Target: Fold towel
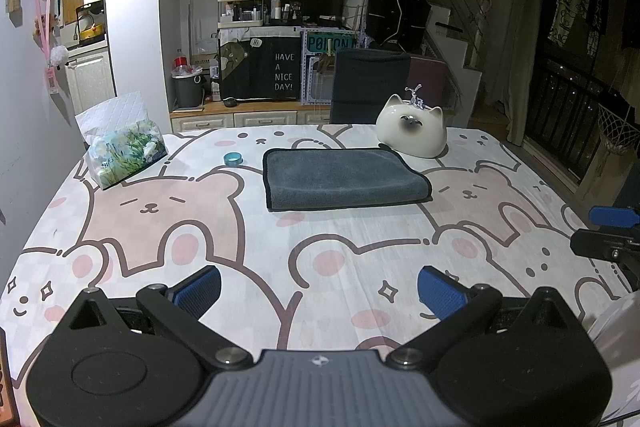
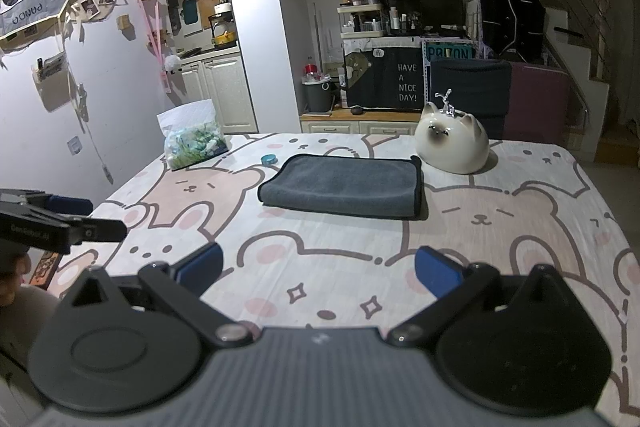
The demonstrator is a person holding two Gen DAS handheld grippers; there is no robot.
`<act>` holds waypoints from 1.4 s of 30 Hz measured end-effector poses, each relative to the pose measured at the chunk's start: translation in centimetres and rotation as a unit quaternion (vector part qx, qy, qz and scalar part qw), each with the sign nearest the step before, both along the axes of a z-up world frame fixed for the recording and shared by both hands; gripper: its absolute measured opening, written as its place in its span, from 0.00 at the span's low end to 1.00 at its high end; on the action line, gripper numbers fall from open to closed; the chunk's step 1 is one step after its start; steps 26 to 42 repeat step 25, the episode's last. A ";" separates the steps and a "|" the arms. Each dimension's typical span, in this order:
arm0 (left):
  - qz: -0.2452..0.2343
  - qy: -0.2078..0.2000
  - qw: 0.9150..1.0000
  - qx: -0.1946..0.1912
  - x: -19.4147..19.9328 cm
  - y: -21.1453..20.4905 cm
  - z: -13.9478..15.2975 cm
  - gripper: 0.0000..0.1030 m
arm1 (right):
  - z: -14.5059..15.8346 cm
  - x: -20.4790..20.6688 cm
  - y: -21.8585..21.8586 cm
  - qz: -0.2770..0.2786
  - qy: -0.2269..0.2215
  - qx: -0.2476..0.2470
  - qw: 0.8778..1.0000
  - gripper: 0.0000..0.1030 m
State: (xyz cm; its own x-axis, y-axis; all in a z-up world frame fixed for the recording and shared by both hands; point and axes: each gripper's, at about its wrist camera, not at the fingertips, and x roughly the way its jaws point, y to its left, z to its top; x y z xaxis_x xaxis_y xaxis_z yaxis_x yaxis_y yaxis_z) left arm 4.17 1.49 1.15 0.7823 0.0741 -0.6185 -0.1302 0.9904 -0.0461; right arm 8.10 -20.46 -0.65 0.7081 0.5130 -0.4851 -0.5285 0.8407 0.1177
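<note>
Left tongs (image 1: 319,290) spread wide, blue pads far apart, nothing between them; held low over the near edge of the worktop (image 1: 248,251). Right tongs (image 2: 318,274) likewise gaping and empty, also at the near edge; each pair shows at the side of the other's view. Towel (image 1: 344,179) lies well ahead of both, past mid-worktop: dark grey, plush nap, black-bound edge, already doubled into a flat rectangle with the rounded fold on its right side and layers visible along the near edge. Lies flat, corners roughly matched. Cream ceramic cat figure (image 1: 412,133) sits just behind the towel's far right corner, close to touching; cannot tell if it does. Small teal ring (image 1: 233,158) just left of the towel's far left corner. Tissue pack (image 1: 126,149) with green print stands near the worktop's far left corner, by the wall. Worktop covered in a cloth printed with pink and white cartoon bears, outlined in brown. Beyond: dark chair back (image 1: 370,85), a low counter with a black "HAVE A NICE DAY!" cloth (image 1: 272,71), cluttered shelves, staircase at right. Room dim.
</note>
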 end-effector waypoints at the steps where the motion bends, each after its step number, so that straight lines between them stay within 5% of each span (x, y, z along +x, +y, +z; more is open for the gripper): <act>1: 0.000 0.000 1.000 0.000 0.0 0.0 0.0 1.00 | 0.0 0.0 0.0 0.000 0.000 0.000 1.000 1.00; 42: 0.000 0.000 1.000 -0.001 0.0 0.0 0.0 1.00 | 0.0 -0.1 0.1 0.000 0.001 0.001 1.000 1.00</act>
